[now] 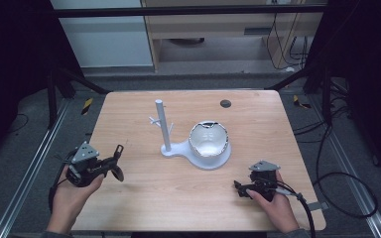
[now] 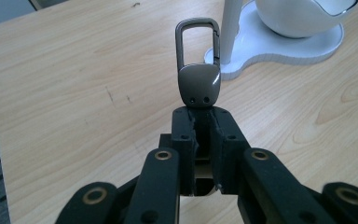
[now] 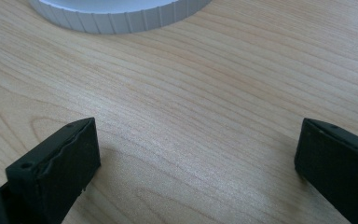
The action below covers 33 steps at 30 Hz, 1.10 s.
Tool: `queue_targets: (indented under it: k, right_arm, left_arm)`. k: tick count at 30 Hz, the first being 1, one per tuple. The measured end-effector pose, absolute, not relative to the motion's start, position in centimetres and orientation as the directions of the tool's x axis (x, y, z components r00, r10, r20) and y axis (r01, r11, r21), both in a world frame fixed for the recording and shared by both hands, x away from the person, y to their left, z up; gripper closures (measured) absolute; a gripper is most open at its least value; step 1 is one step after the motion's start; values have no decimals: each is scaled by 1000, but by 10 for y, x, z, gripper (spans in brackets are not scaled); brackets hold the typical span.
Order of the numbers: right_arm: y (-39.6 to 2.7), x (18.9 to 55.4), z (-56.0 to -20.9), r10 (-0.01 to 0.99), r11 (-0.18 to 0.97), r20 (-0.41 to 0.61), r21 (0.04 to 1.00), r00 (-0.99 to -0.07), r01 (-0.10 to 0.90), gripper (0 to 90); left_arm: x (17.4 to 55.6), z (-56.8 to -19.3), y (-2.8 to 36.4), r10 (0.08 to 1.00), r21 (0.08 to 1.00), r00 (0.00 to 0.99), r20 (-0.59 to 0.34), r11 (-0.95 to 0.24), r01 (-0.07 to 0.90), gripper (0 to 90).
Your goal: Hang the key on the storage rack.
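My left gripper point(image 2: 204, 114) is shut on the flat tab of a dark metal carabiner clip point(image 2: 198, 70), whose loop sticks out past the jaws. In the high view the left gripper point(image 1: 110, 162) is at the table's front left, lifted a little, and the clip point(image 1: 118, 149) points toward a white stand point(image 1: 178, 150). The stand has an upright post point(image 1: 162, 124) with small pegs and carries a white bowl point(image 1: 207, 139). The right gripper point(image 1: 238, 187) rests low at the front right; its jaws point(image 3: 196, 144) stand wide apart over bare wood.
The wooden table point(image 1: 144, 198) has a small dark round mark point(image 1: 225, 103) near its back edge. The stand's ribbed rim point(image 3: 116, 14) lies just ahead of the right jaws. Cables trail on the floor at the right point(image 1: 337, 178).
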State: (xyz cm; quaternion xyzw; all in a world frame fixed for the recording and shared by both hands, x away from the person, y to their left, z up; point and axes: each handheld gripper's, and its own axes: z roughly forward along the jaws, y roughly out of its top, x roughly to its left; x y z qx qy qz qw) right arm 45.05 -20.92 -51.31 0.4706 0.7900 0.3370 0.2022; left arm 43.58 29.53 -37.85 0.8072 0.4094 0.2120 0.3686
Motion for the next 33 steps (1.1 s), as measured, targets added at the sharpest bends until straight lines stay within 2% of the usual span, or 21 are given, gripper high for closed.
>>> queue_targets:
  k: [33]
  right_arm:
    - [-209,451,-513,880,330,-2,723,-476,607,4]
  left_arm:
    - [467,-365,251,788,794,612,70,-416,444,809]
